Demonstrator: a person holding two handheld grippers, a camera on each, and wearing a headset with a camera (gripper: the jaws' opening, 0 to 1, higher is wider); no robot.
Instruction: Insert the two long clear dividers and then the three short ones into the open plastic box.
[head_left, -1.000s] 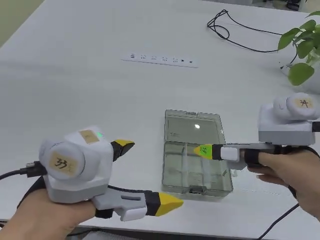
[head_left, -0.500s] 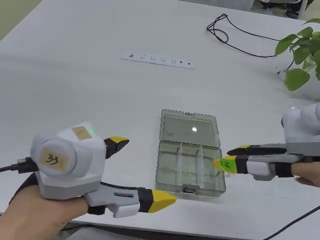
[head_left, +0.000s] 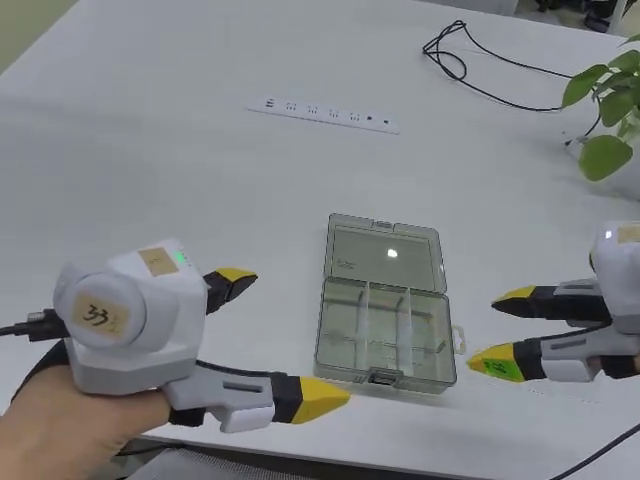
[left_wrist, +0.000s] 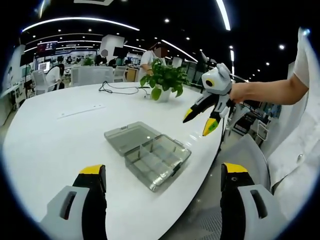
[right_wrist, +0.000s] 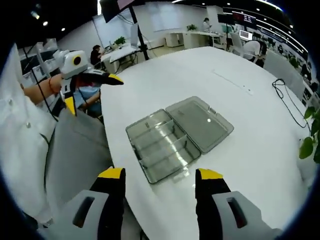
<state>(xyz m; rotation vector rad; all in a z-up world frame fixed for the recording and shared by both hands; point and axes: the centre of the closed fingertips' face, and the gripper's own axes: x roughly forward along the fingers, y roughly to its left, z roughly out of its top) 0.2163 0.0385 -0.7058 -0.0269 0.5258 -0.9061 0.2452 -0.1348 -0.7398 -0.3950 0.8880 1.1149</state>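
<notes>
**Item 1: plastic box** (head_left: 383, 372). Clear grey, sits on white table (head_left: 150, 180) near the front edge, just below centre of head view. Lid (head_left: 388, 258) open, lying flat on table at 12 o'clock of tray. Latch at 6 o'clock of tray, facing the person.

**Item 2: long clear dividers** (head_left: 362, 318). Two seen upright in tray, running 12-to-6, side by side w/ a gap btwn. Short cross pieces: faint lines on the 3 o'clock side of tray, can't tell for sure.

**Item 3: left gripper** (head_left: 288, 337). At 8 o'clock of box, near it, not touching. Jaws spread wide, nothing btwn them. Yellow tips point toward box. Left gripper view (left_wrist: 163, 170) confirms it: box ahead, centred btwn jaws.

**Item 4: right gripper** (head_left: 488, 331). At 3 o'clock of box, just beside tray, apart from it. Jaws parted, holding nothing. In right gripper view (right_wrist: 161, 174) tray lies just ahead of tips.

**Misc.:**
- Power strip (head_left: 325, 113), 12 o'clock, well apart from box.
- Black cable (head_left: 490, 75), 1 o'clock, far side.
- Plant (head_left: 605, 110), 2 o'clock, at view's edge.
</notes>
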